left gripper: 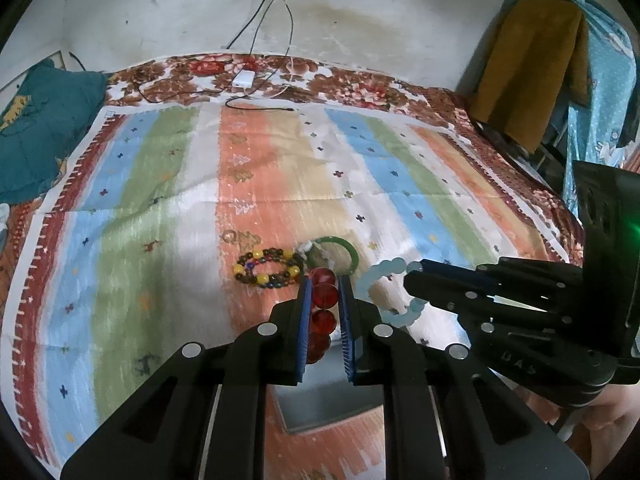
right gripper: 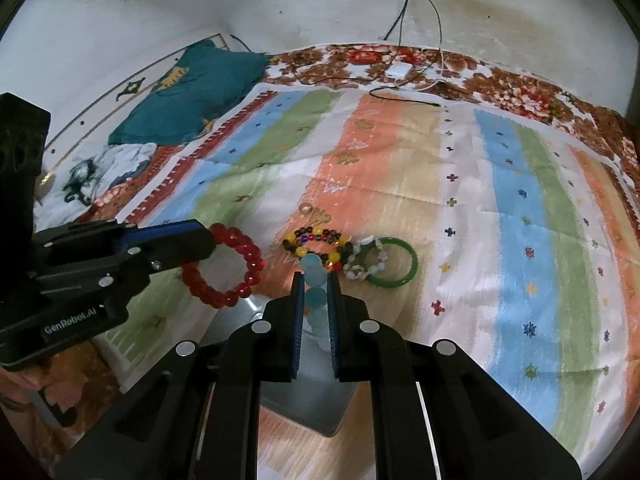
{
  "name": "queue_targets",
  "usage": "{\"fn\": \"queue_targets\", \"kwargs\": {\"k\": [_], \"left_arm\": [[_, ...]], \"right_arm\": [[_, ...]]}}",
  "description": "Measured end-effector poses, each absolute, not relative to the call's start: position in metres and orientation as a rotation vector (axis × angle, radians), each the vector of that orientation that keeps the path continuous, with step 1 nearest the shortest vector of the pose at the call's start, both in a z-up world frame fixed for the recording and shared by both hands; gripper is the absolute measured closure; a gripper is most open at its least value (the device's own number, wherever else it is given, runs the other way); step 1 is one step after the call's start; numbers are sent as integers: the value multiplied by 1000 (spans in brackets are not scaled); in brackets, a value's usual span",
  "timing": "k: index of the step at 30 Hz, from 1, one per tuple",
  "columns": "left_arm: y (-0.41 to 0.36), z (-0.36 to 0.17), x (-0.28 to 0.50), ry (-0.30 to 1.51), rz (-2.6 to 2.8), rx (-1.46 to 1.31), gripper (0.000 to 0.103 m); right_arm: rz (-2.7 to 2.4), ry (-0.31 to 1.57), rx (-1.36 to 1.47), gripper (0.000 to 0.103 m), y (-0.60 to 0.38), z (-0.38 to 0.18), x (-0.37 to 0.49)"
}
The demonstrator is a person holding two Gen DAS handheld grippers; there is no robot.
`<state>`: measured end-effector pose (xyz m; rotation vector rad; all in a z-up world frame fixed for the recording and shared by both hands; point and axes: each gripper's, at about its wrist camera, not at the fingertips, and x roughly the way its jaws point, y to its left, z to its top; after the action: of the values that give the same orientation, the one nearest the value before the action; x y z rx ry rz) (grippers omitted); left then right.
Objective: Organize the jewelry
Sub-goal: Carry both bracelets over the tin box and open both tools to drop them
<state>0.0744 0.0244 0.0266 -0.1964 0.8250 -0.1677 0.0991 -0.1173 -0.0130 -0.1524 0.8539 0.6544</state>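
Stained white wall (left gripper: 160, 20) with a socket and hanging cables behind a bed; striped pastel cloth (left gripper: 160, 208) spread over a floral sheet (left gripper: 352, 84). A grey tray (right gripper: 304, 400) beneath both tools is mostly hidden. Left tool (left gripper: 325, 284) clamps a red faceted-bead bracelet (right gripper: 224, 268), hanging clear of the cloth. Right tool (right gripper: 314, 280) clamps a pale blue frosted-bead bracelet (left gripper: 384, 292). Ahead, on the cloth: a yellow-and-dark multicolour bead bracelet (left gripper: 266, 268), a whitish bead bracelet (right gripper: 366, 262) hard to make out, overlapping a green jade-like bangle (right gripper: 400, 268).
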Motion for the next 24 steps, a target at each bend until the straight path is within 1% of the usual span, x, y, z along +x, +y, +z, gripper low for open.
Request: {"fn": "queue_targets", "kwargs": {"k": [24], "left_arm": [[4,5,36,868,-161,-179,90]], "right_arm": [[666,893,-157,91,-128,-27,61]]}}
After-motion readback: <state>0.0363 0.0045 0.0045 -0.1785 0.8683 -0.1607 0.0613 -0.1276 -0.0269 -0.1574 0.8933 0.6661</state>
